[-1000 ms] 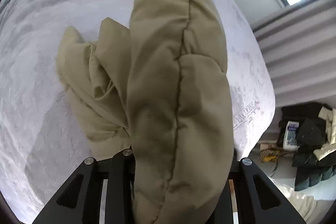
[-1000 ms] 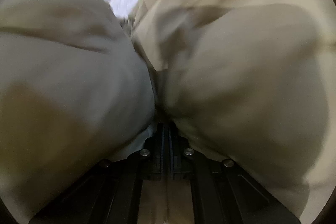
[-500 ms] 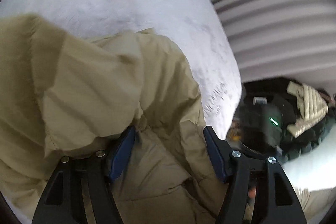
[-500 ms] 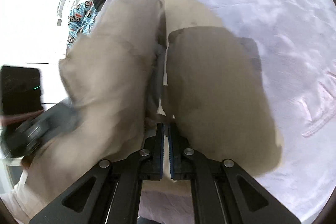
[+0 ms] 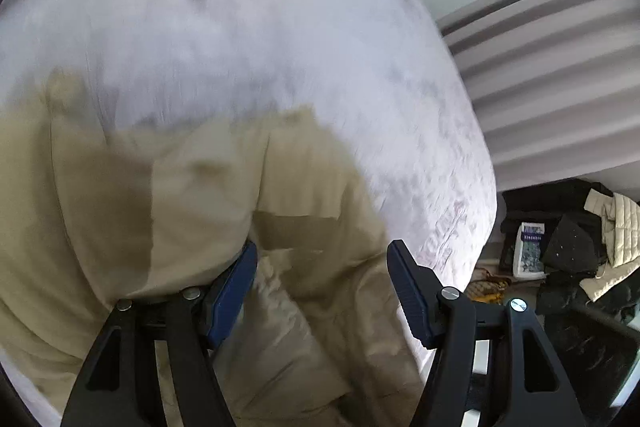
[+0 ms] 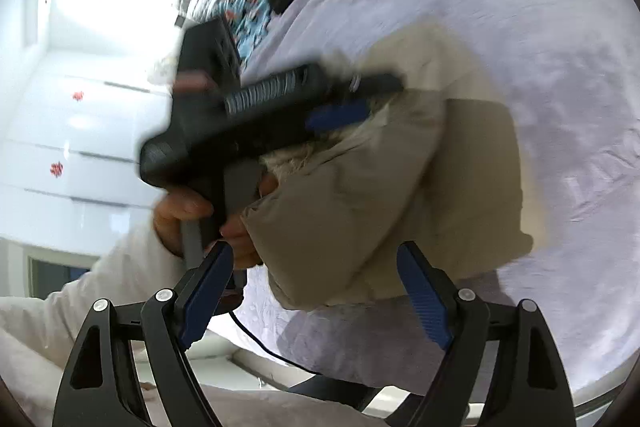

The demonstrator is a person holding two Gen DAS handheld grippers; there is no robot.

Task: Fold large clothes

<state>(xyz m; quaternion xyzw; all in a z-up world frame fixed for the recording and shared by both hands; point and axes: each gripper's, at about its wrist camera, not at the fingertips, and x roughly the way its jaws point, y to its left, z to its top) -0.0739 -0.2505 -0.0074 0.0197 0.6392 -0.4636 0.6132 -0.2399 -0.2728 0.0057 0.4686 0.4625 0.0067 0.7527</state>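
1. Pale lilac bed (image 5: 248, 27) fills both views, carrying a beige padded jacket (image 6: 400, 187) at its near edge
2. Right gripper (image 6: 316, 291) hangs above the jacket, jaws opening, nothing between them
3. Left gripper (image 5: 320, 291) rests on the jacket, jaws apart over loose fabric, unclamped

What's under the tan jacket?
The tan jacket lies on the pale lavender bedspread, which shows all around it. Whatever sits directly beneath the folded bulk is covered and cannot be seen.
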